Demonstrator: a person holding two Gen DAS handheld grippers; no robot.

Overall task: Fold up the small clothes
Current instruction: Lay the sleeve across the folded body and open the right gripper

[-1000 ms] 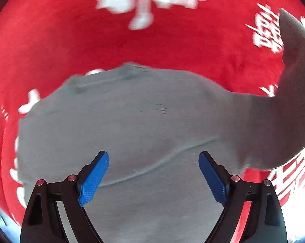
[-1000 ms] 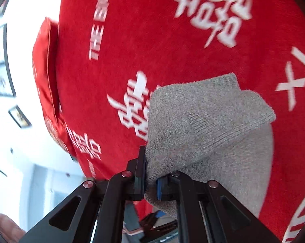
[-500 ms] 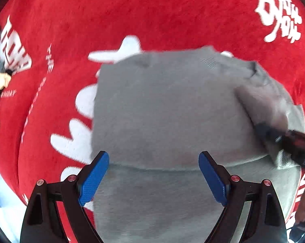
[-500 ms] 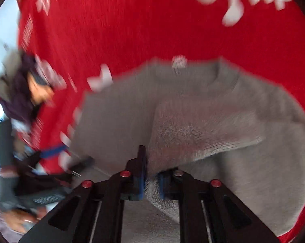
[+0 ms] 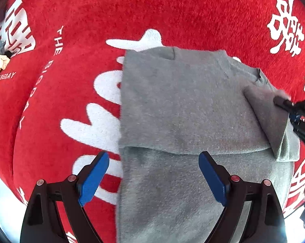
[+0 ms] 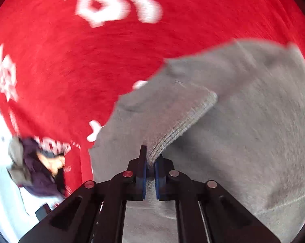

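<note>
Meanwhile, a grey sweater (image 5: 172, 105) is spread on a red blanket (image 5: 71, 30) printed with white characters. Its ribbed sleeve cuff (image 6: 172, 129) is clamped in the right claw (image 6: 150, 168) and laid across the body. The left claw (image 5: 152, 174) is held wide apart above the sweater, gripping nothing.

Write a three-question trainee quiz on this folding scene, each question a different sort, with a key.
1. True or false: the left tool grips the sweater.
2. What part does the right tool pinch? A) collar B) sleeve cuff C) bottom hem
3. Fill in: the sweater lies on a ___ blanket with white lettering.

Key: 1 false, its pads stand open above the sweater; 2 B; 3 red.
</note>
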